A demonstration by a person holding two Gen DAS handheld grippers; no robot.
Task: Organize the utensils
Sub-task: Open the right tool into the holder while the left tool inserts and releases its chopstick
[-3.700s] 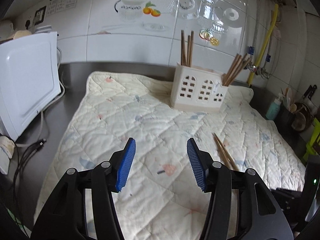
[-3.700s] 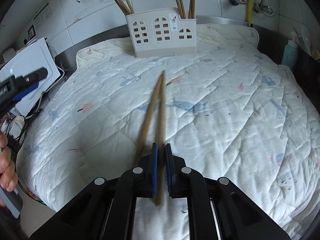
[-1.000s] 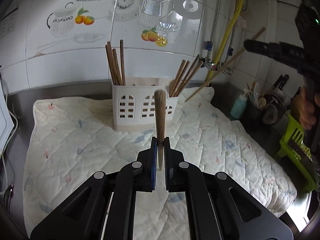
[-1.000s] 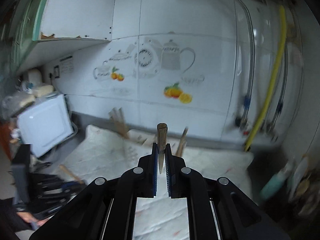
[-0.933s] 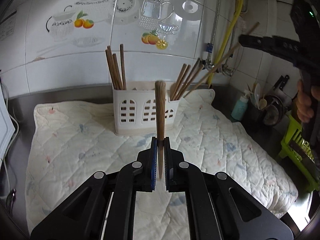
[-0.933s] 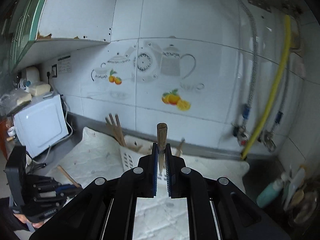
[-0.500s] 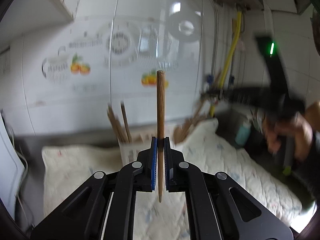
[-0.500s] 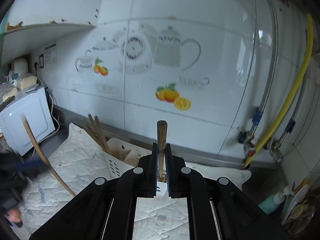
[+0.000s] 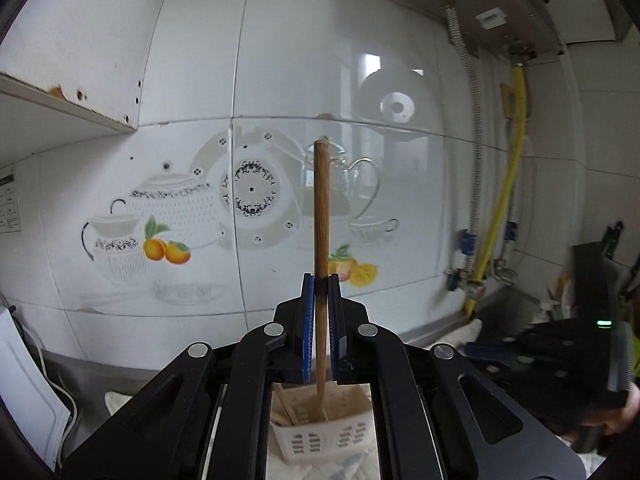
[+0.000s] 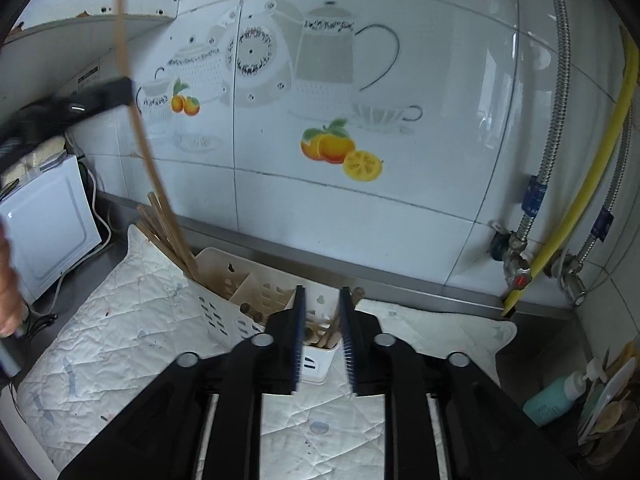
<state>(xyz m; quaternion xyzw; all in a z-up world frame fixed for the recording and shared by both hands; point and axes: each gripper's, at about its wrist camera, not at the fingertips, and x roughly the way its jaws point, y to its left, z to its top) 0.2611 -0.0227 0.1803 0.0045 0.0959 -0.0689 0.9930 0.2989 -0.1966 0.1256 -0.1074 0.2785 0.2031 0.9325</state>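
Note:
My left gripper [image 9: 320, 284] is shut on a wooden chopstick [image 9: 321, 216] held upright; its lower tip reaches into the white utensil holder [image 9: 320, 436] below. In the right wrist view the same chopstick [image 10: 140, 132] slants down into the holder's left compartment, beside several others [image 10: 160, 232]. My right gripper [image 10: 323, 304] is open and empty just above the holder's [image 10: 240, 304] right compartment, where several chopsticks [image 10: 326, 332] lie.
The holder stands on a quilted white mat [image 10: 120, 320] on a steel counter against a tiled wall. A white appliance [image 10: 44, 220] is at the left. A yellow hose and taps [image 10: 560, 220] are at the right, with a teal bottle [image 10: 556, 396] below.
My right gripper has opened and its chopstick now lies in the holder's right compartment. My left gripper has brought its chopstick over the holder, tip down into the left compartment.

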